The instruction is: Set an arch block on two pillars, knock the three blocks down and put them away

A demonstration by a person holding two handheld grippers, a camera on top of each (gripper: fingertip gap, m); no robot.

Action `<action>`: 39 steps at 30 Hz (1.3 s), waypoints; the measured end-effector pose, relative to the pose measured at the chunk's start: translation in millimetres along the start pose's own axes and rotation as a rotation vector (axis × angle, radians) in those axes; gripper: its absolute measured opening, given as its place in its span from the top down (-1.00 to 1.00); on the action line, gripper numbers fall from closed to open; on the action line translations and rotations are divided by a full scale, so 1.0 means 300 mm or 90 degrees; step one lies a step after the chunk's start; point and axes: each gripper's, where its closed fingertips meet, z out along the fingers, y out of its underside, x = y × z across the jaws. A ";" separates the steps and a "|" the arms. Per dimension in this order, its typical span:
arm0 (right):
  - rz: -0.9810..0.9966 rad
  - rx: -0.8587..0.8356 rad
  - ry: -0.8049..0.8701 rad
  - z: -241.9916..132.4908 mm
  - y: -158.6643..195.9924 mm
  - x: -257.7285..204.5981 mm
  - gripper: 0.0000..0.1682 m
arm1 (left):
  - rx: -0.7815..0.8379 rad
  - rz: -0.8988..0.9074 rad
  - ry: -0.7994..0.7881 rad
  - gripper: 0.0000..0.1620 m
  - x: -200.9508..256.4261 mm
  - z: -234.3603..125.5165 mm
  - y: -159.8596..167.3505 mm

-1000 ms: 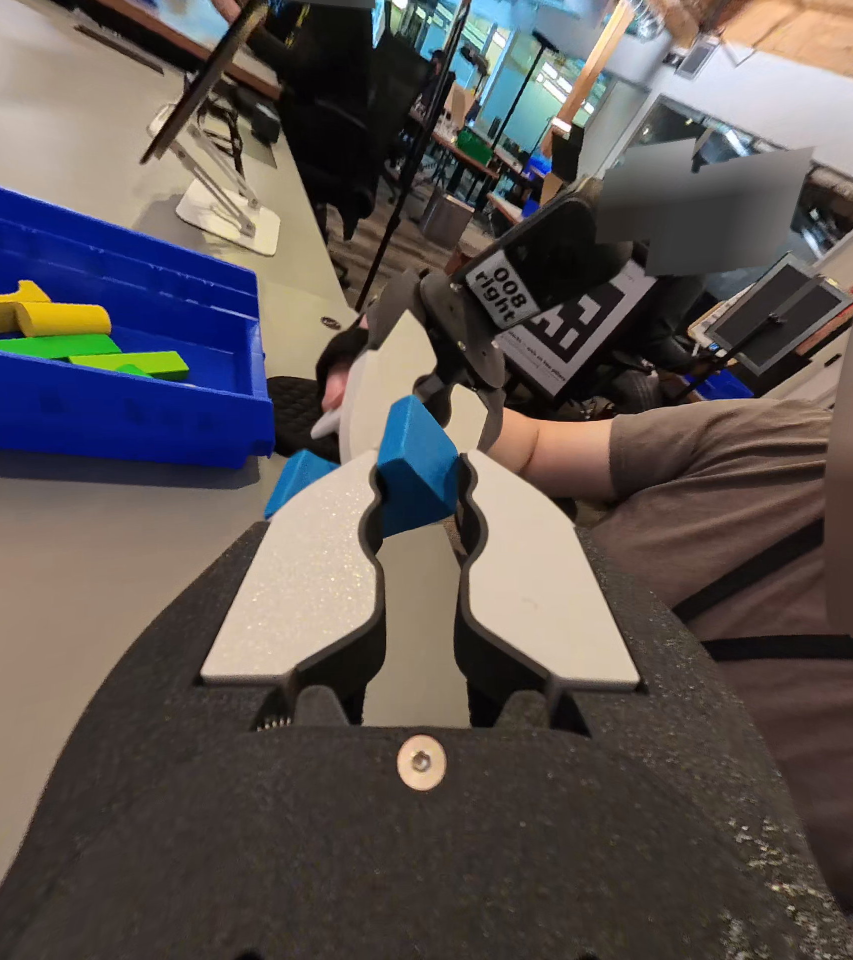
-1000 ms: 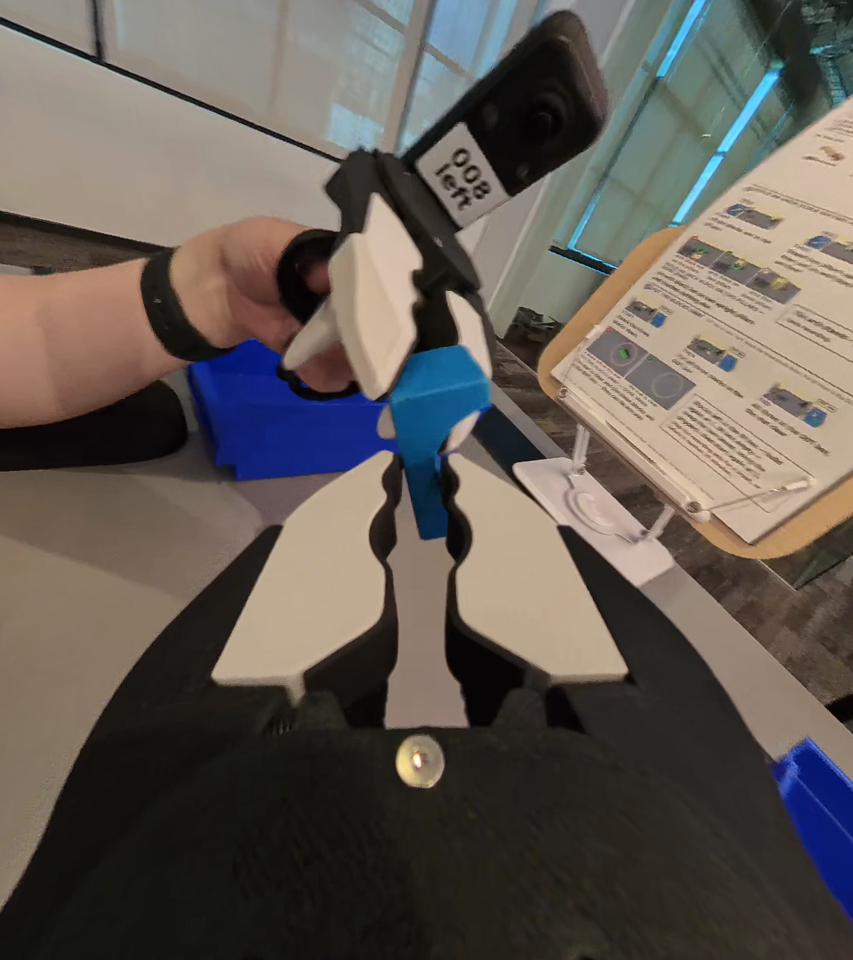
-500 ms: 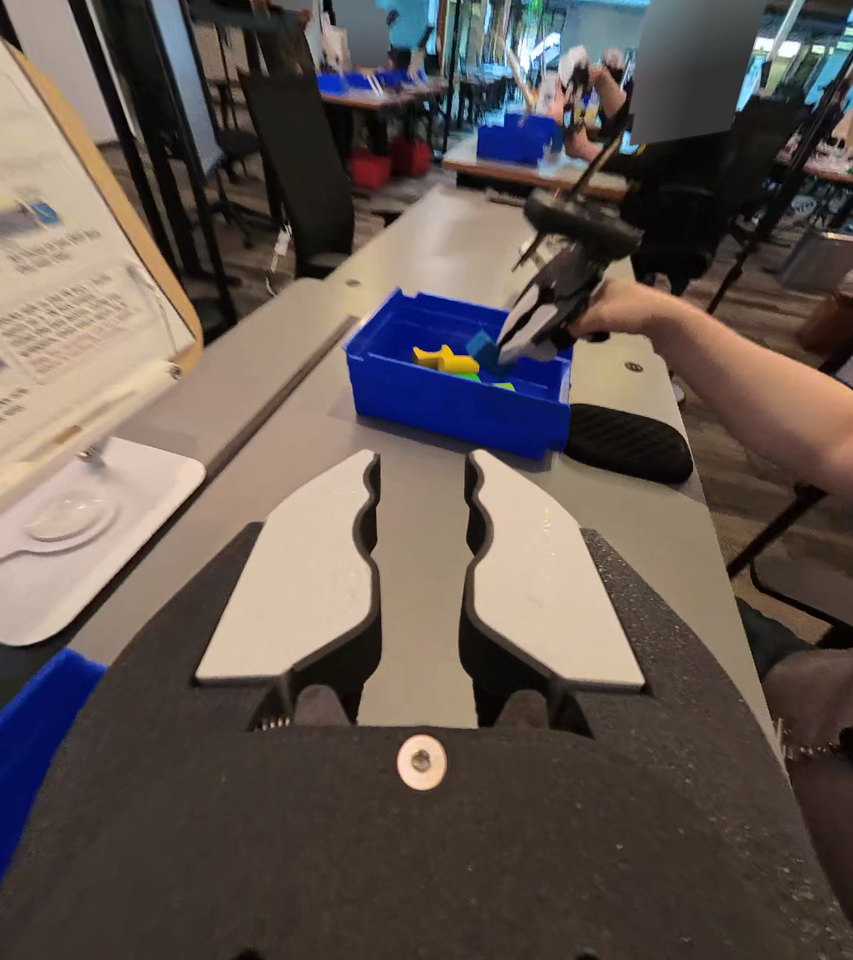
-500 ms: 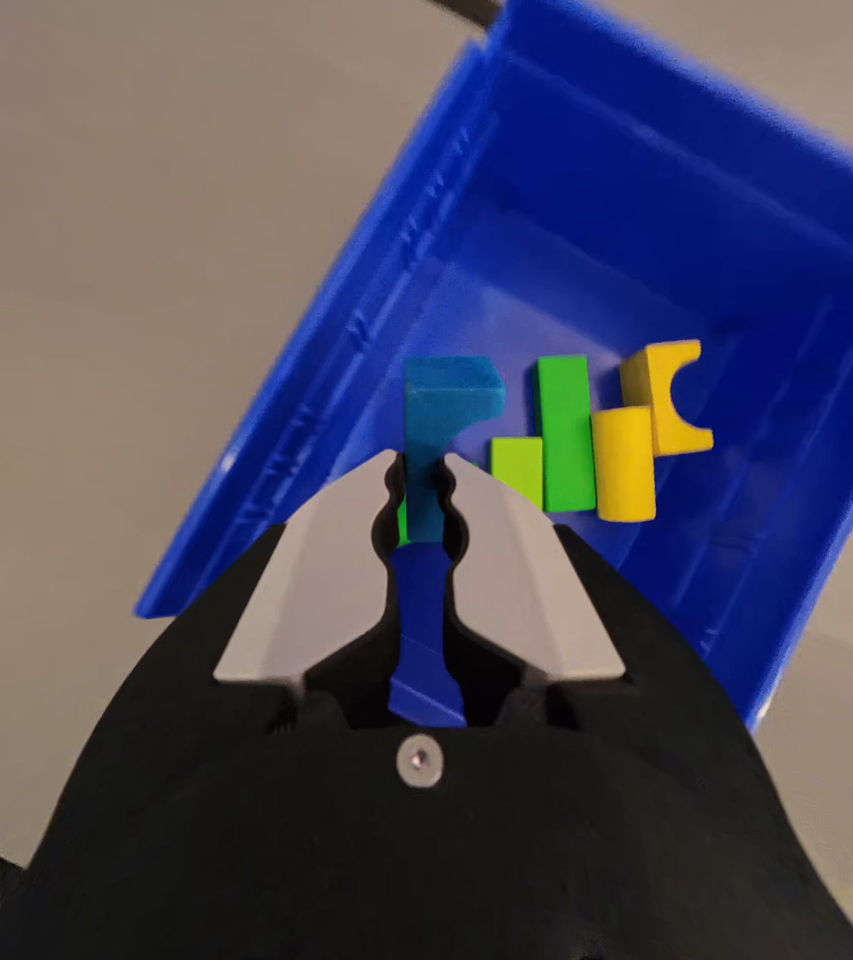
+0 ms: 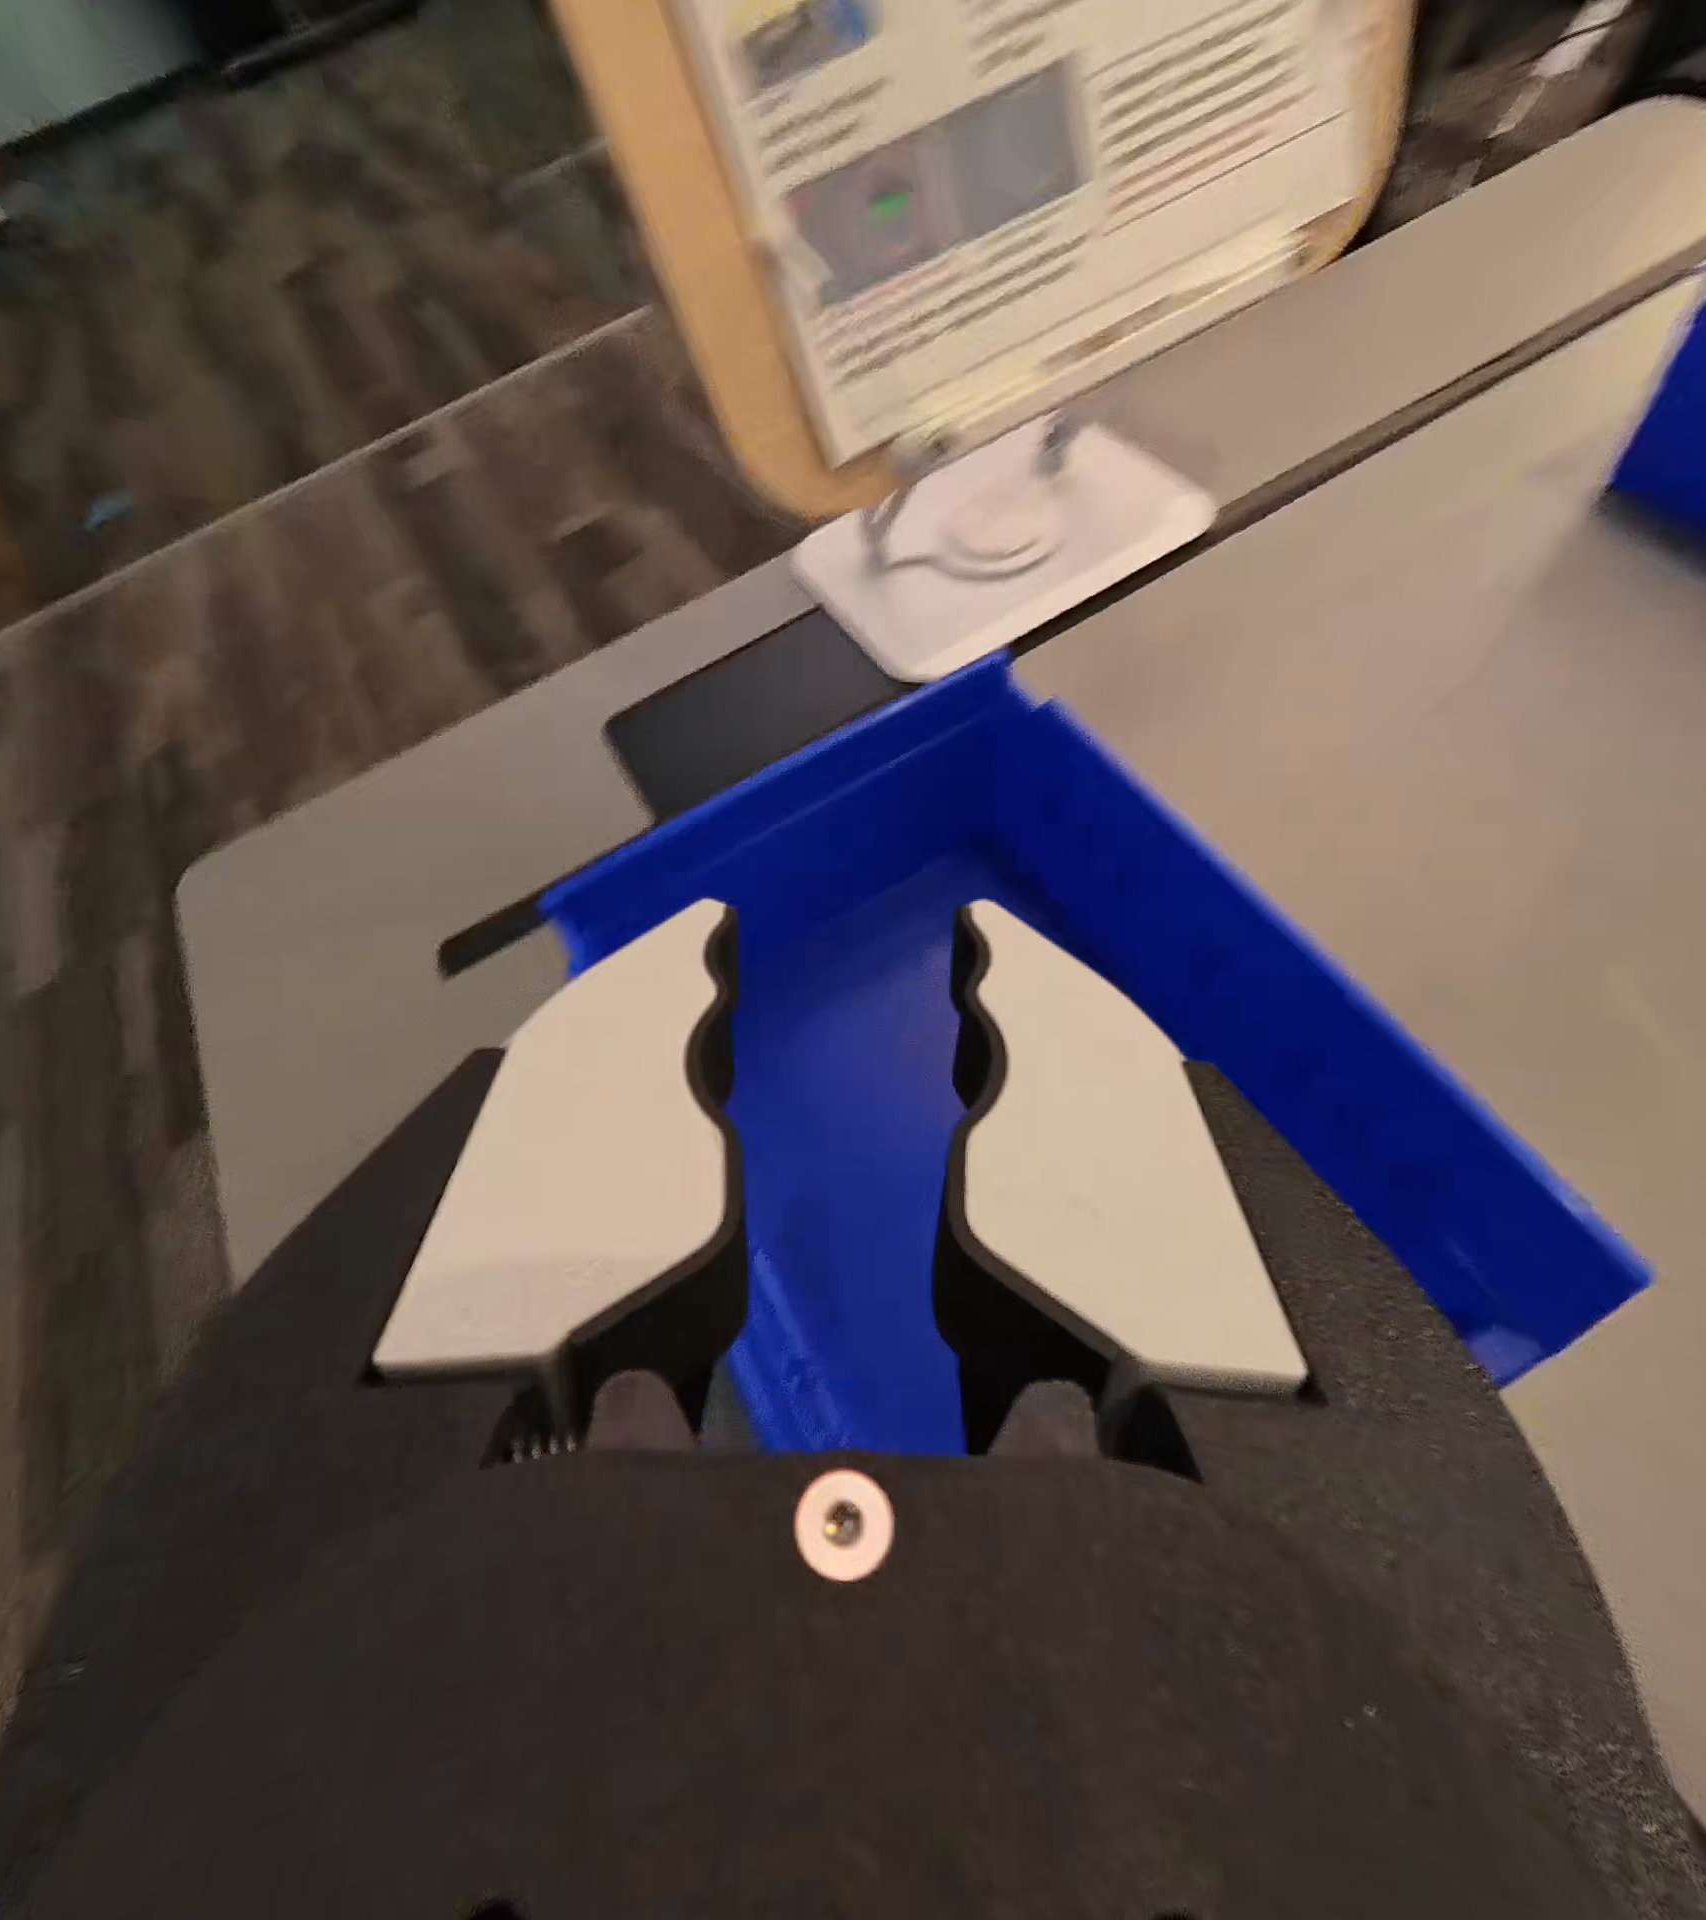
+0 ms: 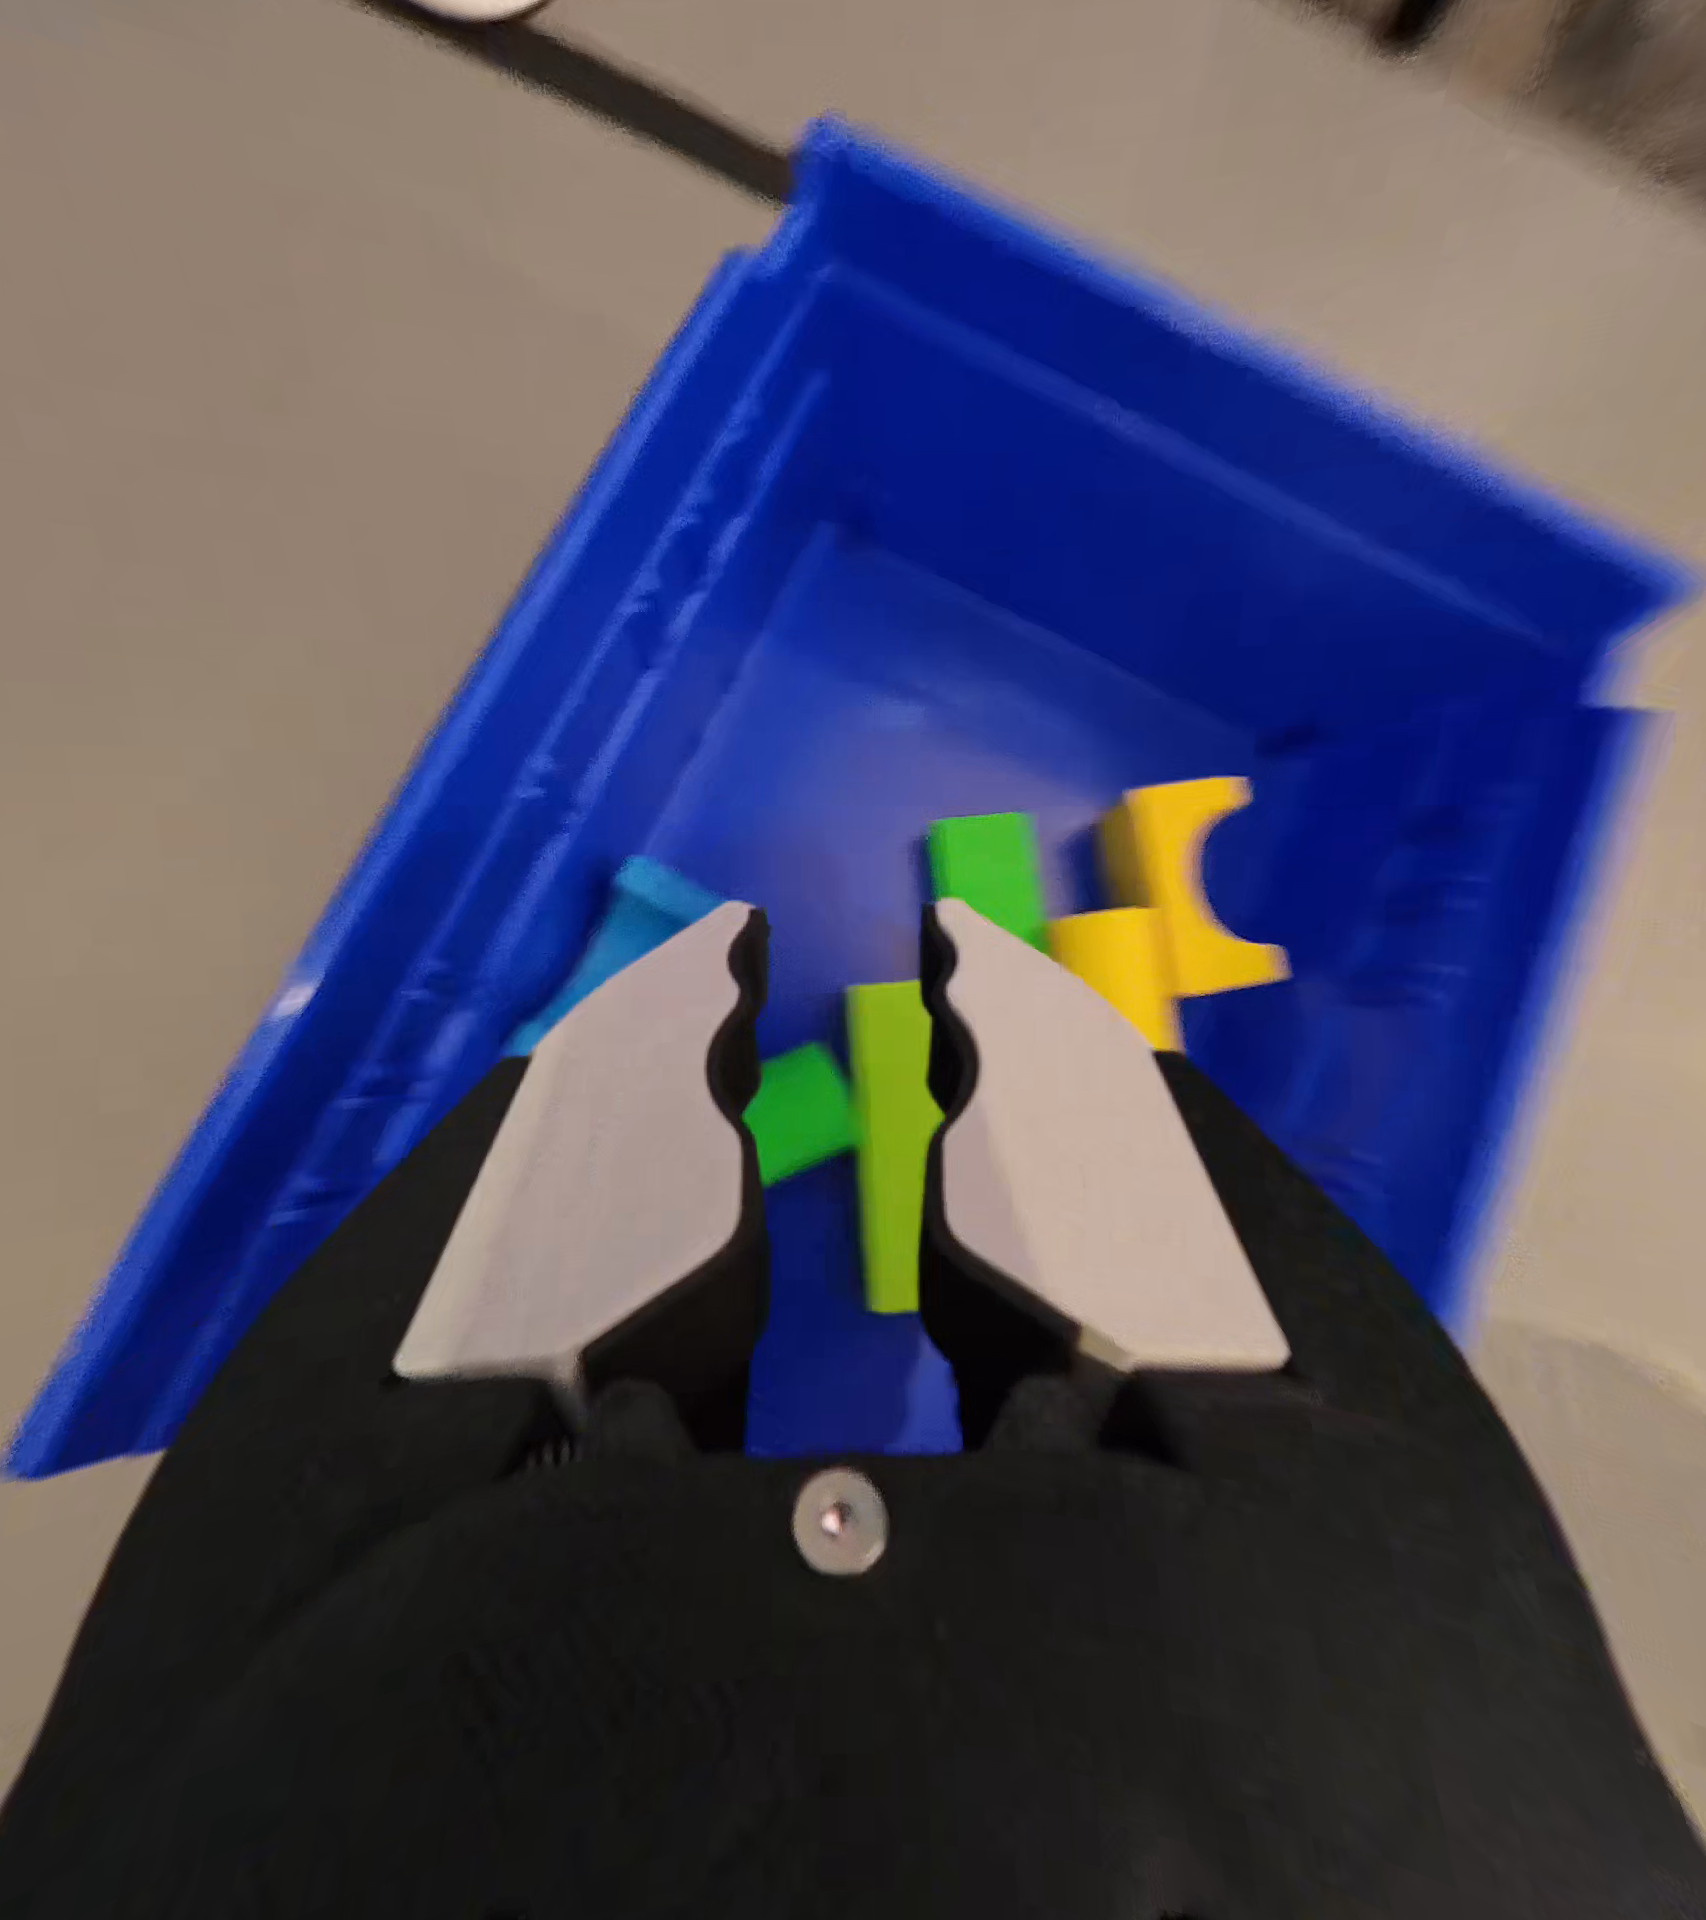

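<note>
While my right gripper [image 6: 844,930] hangs over the blue bin [image 6: 558,790], its jaws stand apart with nothing between them. Down in the bin lies the blue block [image 6: 636,925], just left of my left fingertip and partly hidden behind it. A light green bar [image 6: 888,1143] shows through the gap between the fingers, a darker green piece [image 6: 797,1112] beside it, another green block [image 6: 984,868] and the yellow arch block [image 6: 1192,883] off to the right (with a yellow cylinder [image 6: 1114,961] touching it). My left gripper [image 5: 844,925] is also spread and empty, above a second blue bin [image 5: 1192,935], whose floor shows bare between the fingers. Beyond it stands a board with a printed sheet [image 5: 984,208] on the grey table [image 5: 1400,831].
</note>
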 end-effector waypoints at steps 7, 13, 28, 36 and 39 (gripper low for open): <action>0.062 -0.138 0.211 -0.088 0.172 0.336 0.45 | -0.206 -0.146 -0.048 0.41 -0.155 -0.013 0.308; 0.136 -0.326 0.147 -0.020 0.359 0.347 0.45 | -0.314 -0.248 0.026 0.44 -0.127 0.080 0.449; 0.276 -0.339 -0.035 0.031 0.362 0.243 0.91 | -0.538 -0.285 0.057 0.91 -0.040 0.158 0.623; 0.179 -0.367 -0.054 0.080 0.275 0.053 0.88 | -0.546 -0.220 0.181 0.83 0.195 0.262 0.514; 0.172 -0.369 -0.079 0.106 0.224 -0.064 0.88 | -0.551 -0.205 0.182 0.86 0.282 0.317 0.469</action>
